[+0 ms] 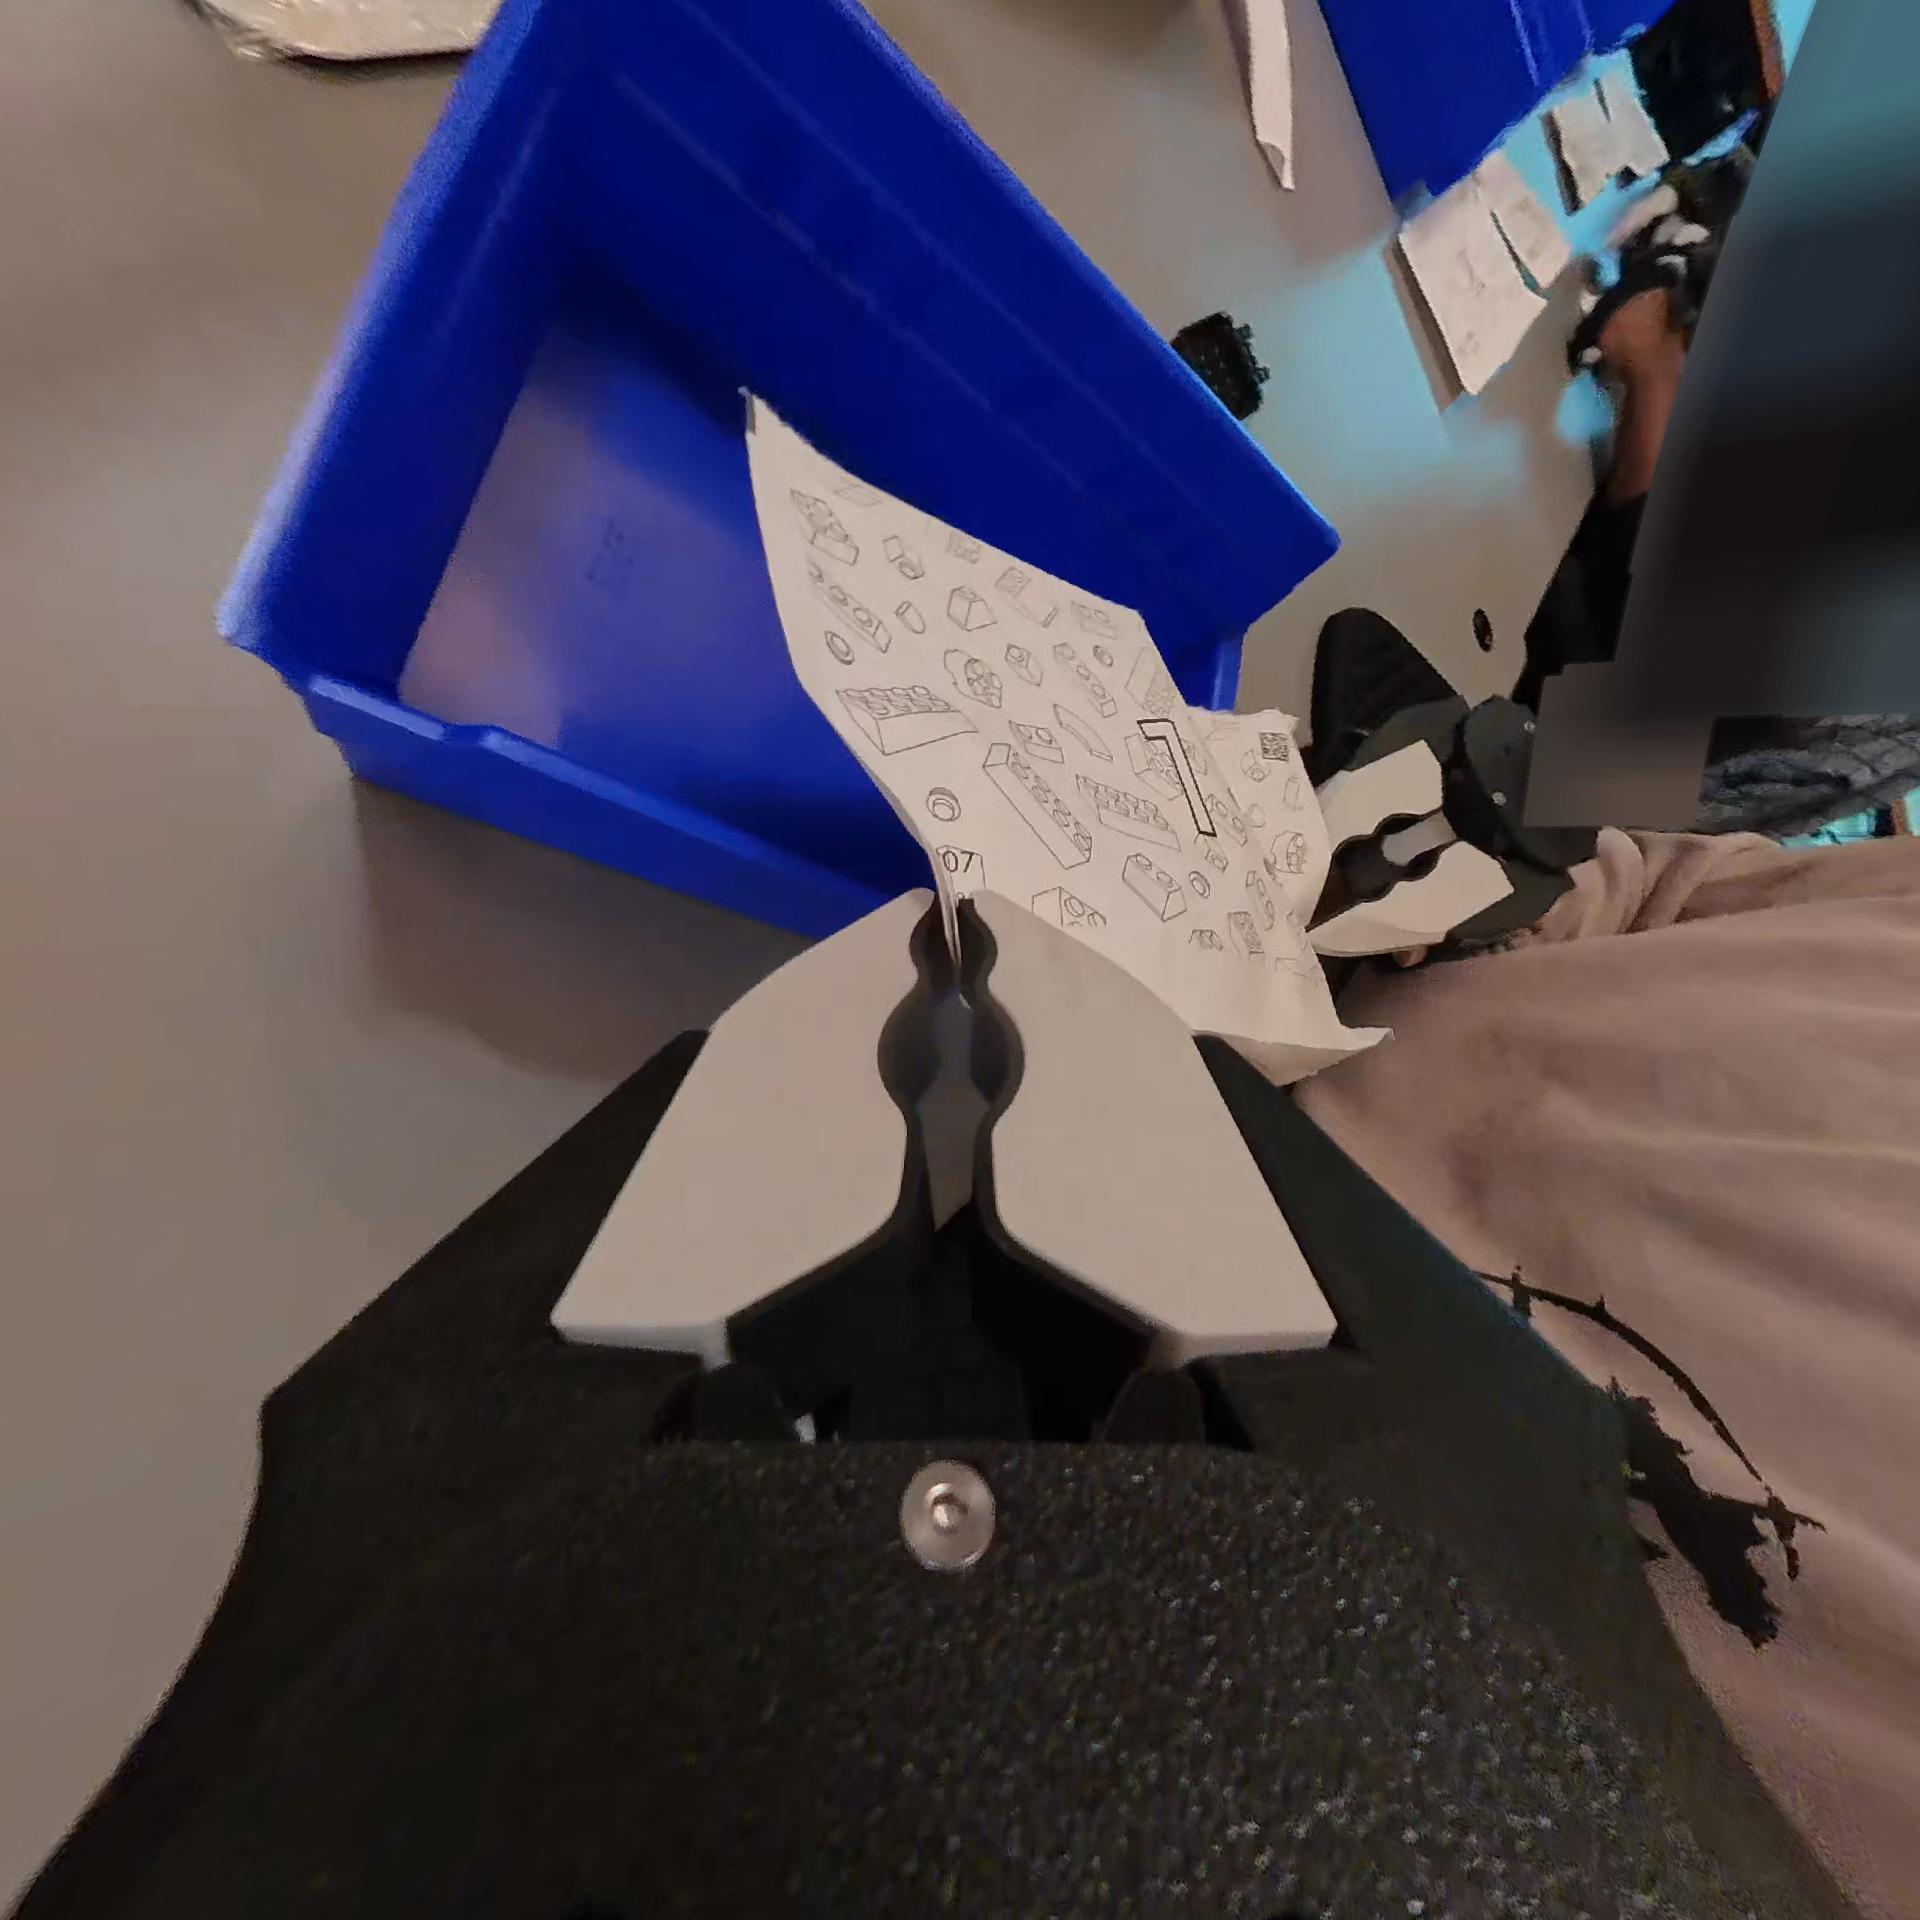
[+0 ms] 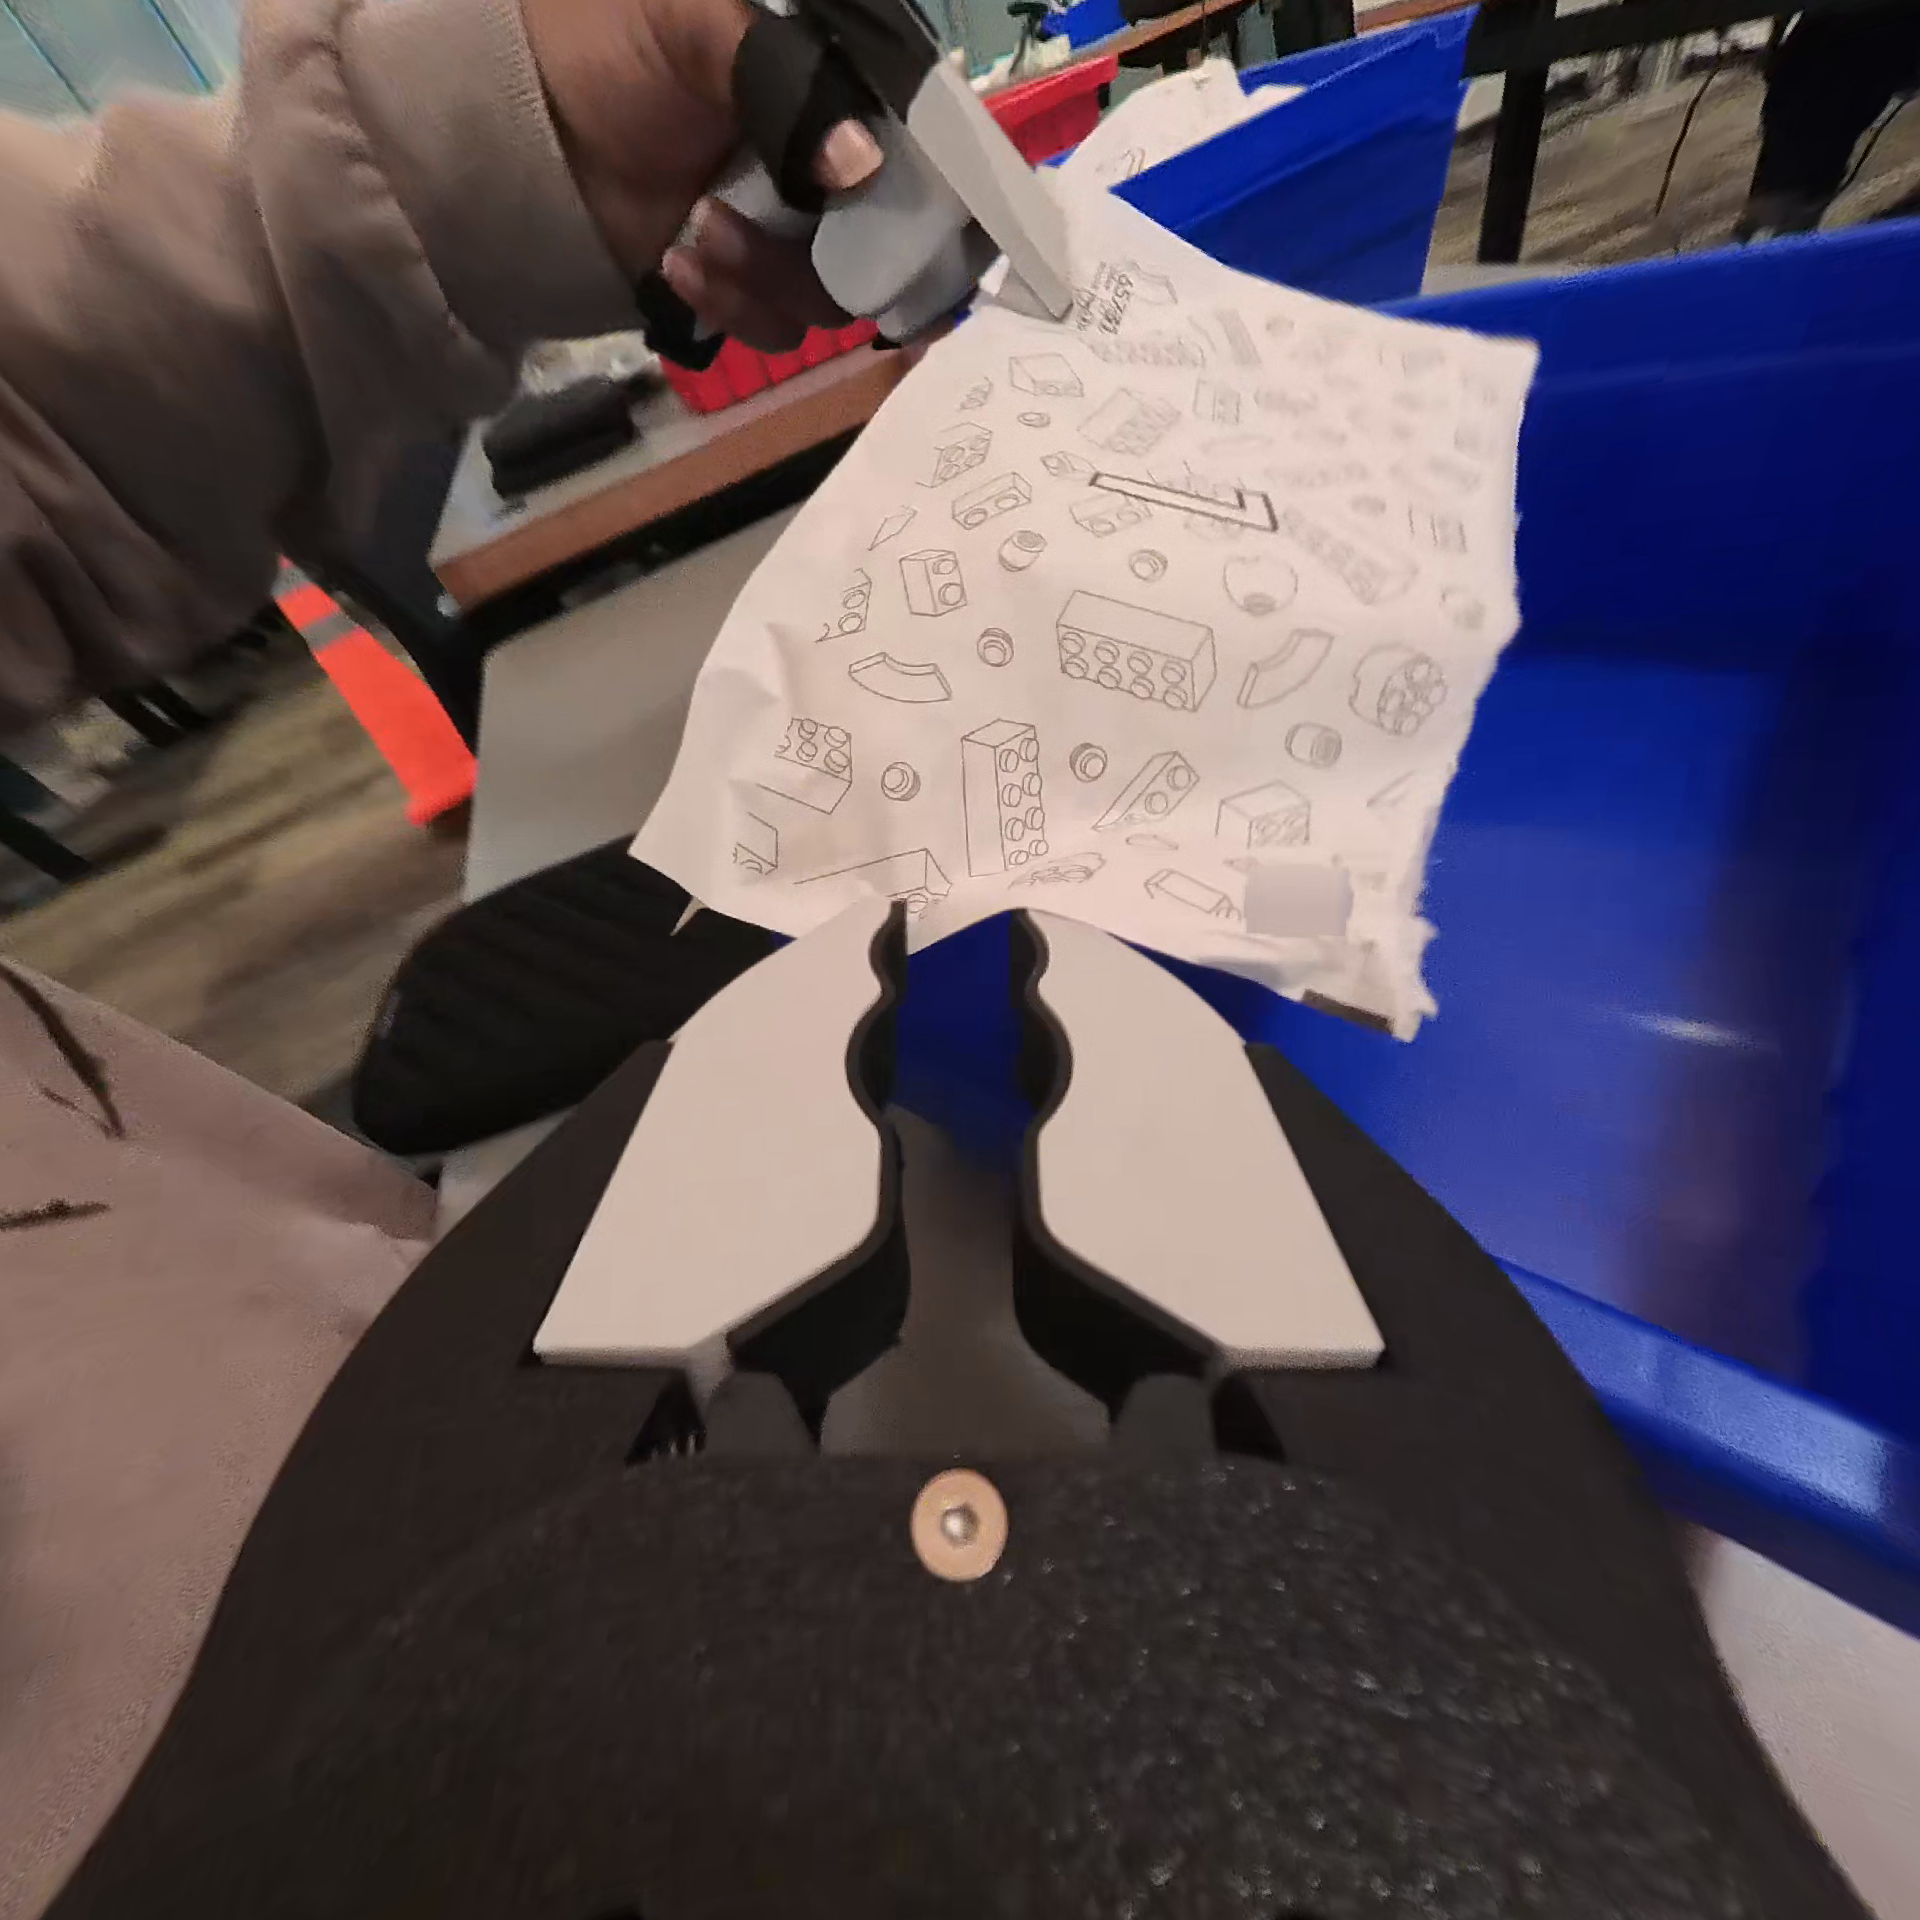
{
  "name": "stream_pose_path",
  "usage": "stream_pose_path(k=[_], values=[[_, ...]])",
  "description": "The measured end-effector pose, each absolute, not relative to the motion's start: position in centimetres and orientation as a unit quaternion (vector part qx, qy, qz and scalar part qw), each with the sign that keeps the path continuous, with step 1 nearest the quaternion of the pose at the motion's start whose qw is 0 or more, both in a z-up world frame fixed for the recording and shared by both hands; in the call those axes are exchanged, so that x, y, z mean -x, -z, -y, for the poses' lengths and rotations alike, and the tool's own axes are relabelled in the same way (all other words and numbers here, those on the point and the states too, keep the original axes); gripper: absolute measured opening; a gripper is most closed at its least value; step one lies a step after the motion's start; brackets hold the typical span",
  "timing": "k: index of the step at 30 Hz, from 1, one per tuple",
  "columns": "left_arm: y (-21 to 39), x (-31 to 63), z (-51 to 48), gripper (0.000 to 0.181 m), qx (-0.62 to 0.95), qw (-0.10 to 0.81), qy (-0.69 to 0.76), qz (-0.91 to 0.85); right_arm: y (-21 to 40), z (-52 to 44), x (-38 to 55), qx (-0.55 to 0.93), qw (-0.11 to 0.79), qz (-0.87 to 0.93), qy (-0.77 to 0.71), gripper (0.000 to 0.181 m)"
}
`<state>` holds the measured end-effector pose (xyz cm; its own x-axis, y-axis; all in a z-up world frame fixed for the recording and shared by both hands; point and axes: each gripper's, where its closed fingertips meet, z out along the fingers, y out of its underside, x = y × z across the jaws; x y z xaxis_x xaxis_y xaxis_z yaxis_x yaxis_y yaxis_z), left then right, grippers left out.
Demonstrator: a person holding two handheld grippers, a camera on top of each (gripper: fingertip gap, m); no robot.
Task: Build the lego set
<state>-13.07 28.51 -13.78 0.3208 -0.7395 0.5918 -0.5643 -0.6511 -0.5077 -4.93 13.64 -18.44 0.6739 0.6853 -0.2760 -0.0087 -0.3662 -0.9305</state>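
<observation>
A white paper bag (image 1: 1049, 727) printed with brick drawings hangs in the air in front of an empty blue bin (image 1: 644, 436). My left gripper (image 1: 956, 925) is shut on one edge of the bag. In the right wrist view a hand holds the left gripper (image 2: 1023, 286) at the bag's (image 2: 1091, 644) top corner. My right gripper (image 2: 956, 925) is open, its fingertips just under the bag's lower edge, with nothing between them. The right gripper also shows in the left wrist view (image 1: 1351, 873) beside the bag's crumpled, torn end. The blue bin (image 2: 1683, 727) stands right behind the bag.
A grey table (image 1: 208, 935) carries the bin, a second blue bin (image 1: 1455, 83), printed sheets (image 1: 1475, 281) and a small black part (image 1: 1221, 353). The person's beige clothing (image 1: 1662, 1195) is at the right. Beyond the table are a black shoe (image 2: 540, 997), an orange cone (image 2: 384, 707) and a red bin (image 2: 1039, 104). The left gripper's tips are roughly 20 centimetres from the right gripper's.
</observation>
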Motion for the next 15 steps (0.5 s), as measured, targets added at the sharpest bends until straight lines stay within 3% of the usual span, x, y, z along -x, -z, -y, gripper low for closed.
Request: stream_pose_path(k=[6, 11, 15], values=[[14.8, 13.2, -27.8, 0.001, 0.786, 0.105, 0.435, -0.426, 18.4, -12.5, 3.8, 0.733, 0.57, 0.3, -0.22, 0.032], [15.2, 13.7, -27.7, 0.001, 0.776, 0.113, 0.45, -0.427, 18.4, -11.9, 3.6, 0.687, 0.617, 0.375, -0.078, 0.061], [15.4, 13.8, -27.6, 0.001, 0.777, 0.112, 0.457, -0.418, 16.7, -12.6, 5.0, 0.627, 0.644, 0.437, 0.024, 0.066]])
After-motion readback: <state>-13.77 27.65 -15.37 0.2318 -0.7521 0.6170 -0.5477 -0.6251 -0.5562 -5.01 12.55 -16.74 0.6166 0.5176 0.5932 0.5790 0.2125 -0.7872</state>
